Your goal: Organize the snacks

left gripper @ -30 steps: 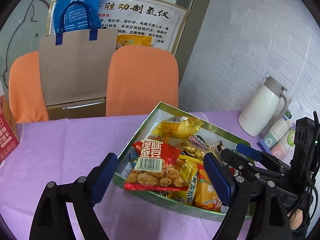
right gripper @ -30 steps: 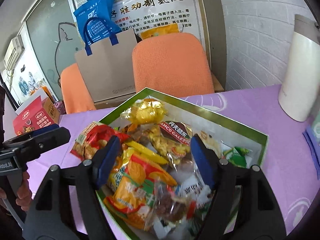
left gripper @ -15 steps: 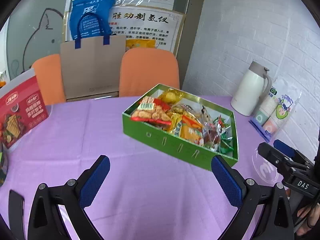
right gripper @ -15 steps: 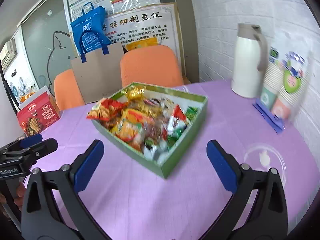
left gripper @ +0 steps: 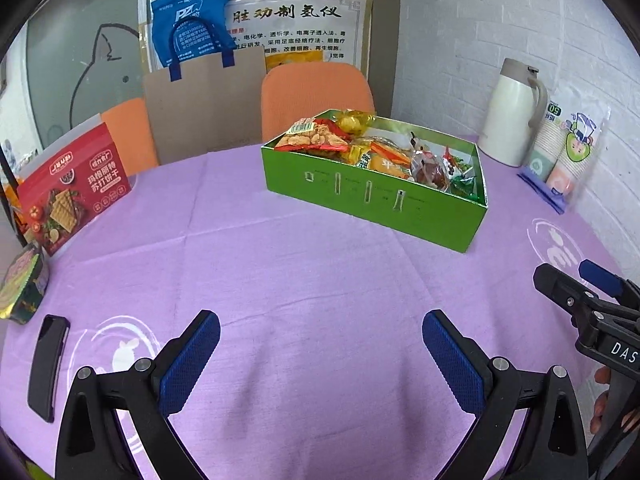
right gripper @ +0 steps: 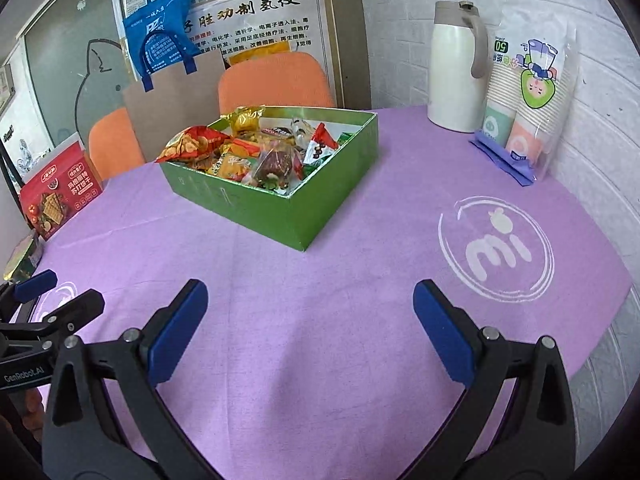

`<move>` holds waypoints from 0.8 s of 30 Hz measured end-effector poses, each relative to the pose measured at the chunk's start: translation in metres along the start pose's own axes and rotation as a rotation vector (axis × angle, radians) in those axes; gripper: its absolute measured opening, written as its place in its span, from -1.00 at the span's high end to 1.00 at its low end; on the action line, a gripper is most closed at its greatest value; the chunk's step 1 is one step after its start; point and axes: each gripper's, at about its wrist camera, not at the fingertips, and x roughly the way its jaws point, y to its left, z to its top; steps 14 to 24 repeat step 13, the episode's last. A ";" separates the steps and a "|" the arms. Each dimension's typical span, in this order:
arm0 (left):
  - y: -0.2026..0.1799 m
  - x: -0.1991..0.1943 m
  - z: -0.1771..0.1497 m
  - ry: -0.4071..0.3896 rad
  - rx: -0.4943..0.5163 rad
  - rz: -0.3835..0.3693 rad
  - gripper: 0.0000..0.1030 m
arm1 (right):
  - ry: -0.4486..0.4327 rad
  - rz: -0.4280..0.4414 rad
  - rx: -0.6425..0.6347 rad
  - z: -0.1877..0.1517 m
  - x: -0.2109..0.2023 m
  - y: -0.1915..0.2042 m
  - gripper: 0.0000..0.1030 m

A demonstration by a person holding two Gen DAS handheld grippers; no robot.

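Green snack box (left gripper: 372, 196) sits corner-on, long axis running left-right; both grippers (left gripper: 320, 354) (right gripper: 310, 328) gape empty.

Left gripper (left gripper: 320, 356), fingers spread wide, hovers empty before the snack-filled green box (left gripper: 376, 204).

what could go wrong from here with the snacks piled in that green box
The red snack bag sits on top of the pile and overhangs the rim of the green box; a nudge could tip it onto the purple tablecloth. The box looks heaped, so pulling one packet may drag others out. Both the left gripper and right gripper are open and empty, side by side, and could collide when reaching in.
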 end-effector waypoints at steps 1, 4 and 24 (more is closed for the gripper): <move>0.001 -0.002 0.000 -0.005 -0.001 0.006 -1.00 | 0.004 0.004 -0.008 -0.001 0.000 0.003 -0.98; 0.005 -0.006 0.000 -0.018 -0.016 0.006 -1.00 | 0.002 0.008 -0.030 -0.002 0.000 0.010 -0.98; 0.018 -0.006 -0.005 -0.024 -0.053 0.022 -1.00 | 0.019 0.012 -0.035 -0.004 0.008 0.016 -0.98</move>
